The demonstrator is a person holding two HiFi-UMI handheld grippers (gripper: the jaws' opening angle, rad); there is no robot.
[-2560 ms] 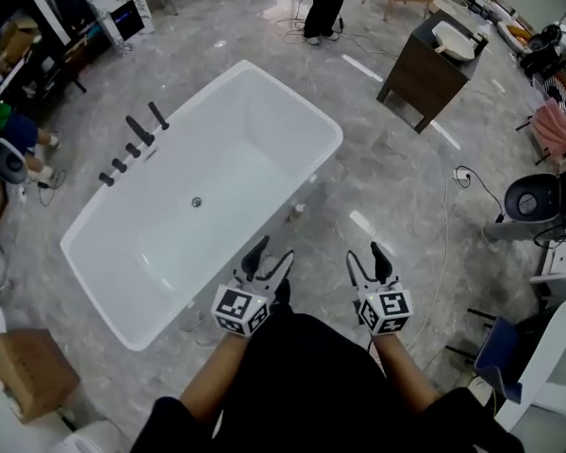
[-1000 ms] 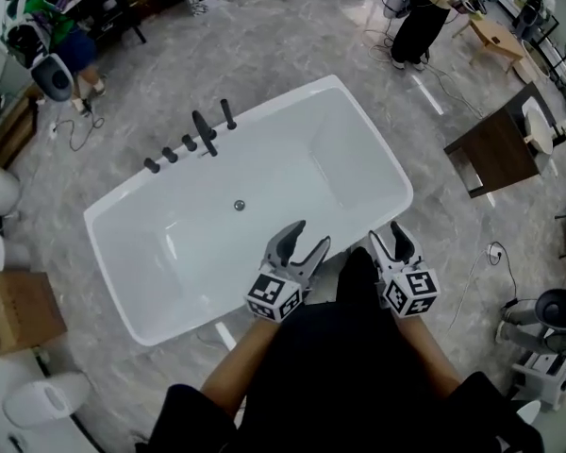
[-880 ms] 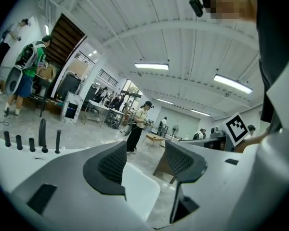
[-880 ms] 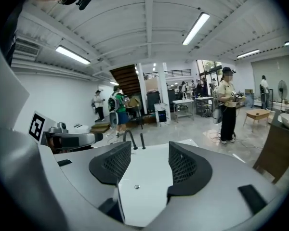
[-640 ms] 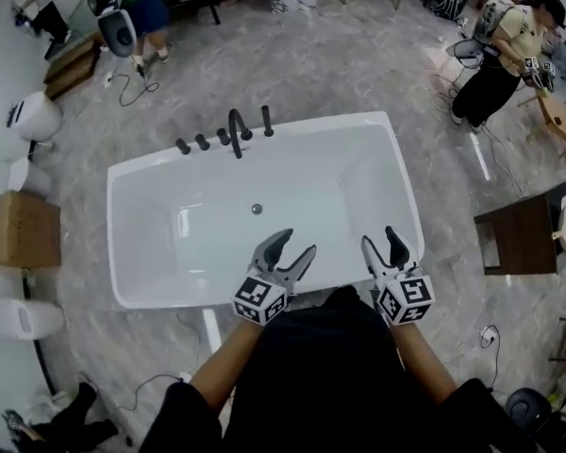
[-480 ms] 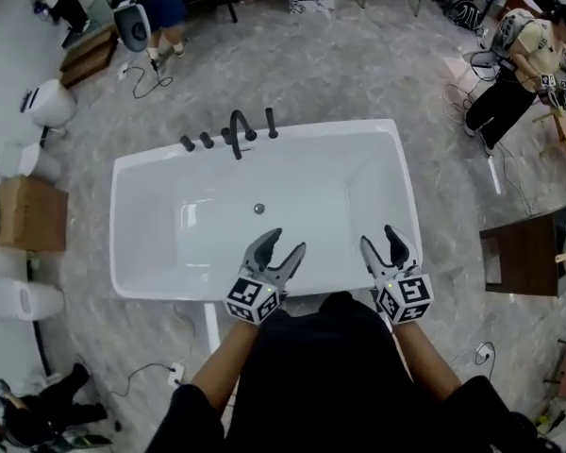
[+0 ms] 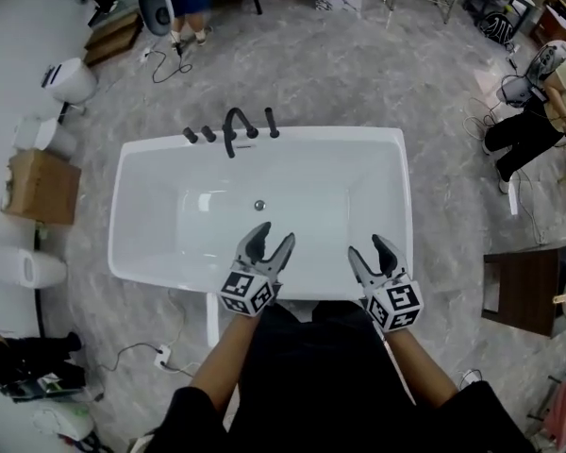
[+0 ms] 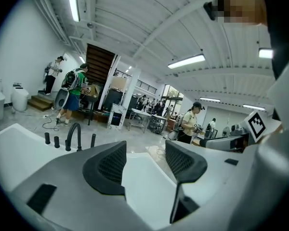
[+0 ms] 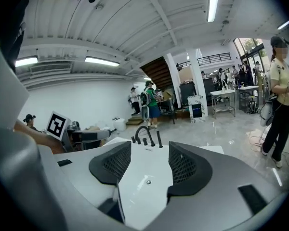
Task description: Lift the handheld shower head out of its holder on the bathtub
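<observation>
The person stands at the near long side of the white bathtub (image 7: pixel 137 239), both arms held out over its near rim. The left tool (image 7: pixel 271 238) is released, its two jaws spread apart with nothing between them but the tub's white interior. The right tool (image 7: pixel 369 253) is likewise slack and holds nothing. The handheld shower head (image 7: pixel 272 123) is a slim black rod standing upright in its holder on the far rim, just right of the arched black faucet (image 7: pixel 233 126) and well apart from both tools. Two short black knobs (image 7: pixel 199 134) stand left of the faucet. A cardboard box (image 7: pixel 41 185) lies on the floor to the left of the tub.
</observation>
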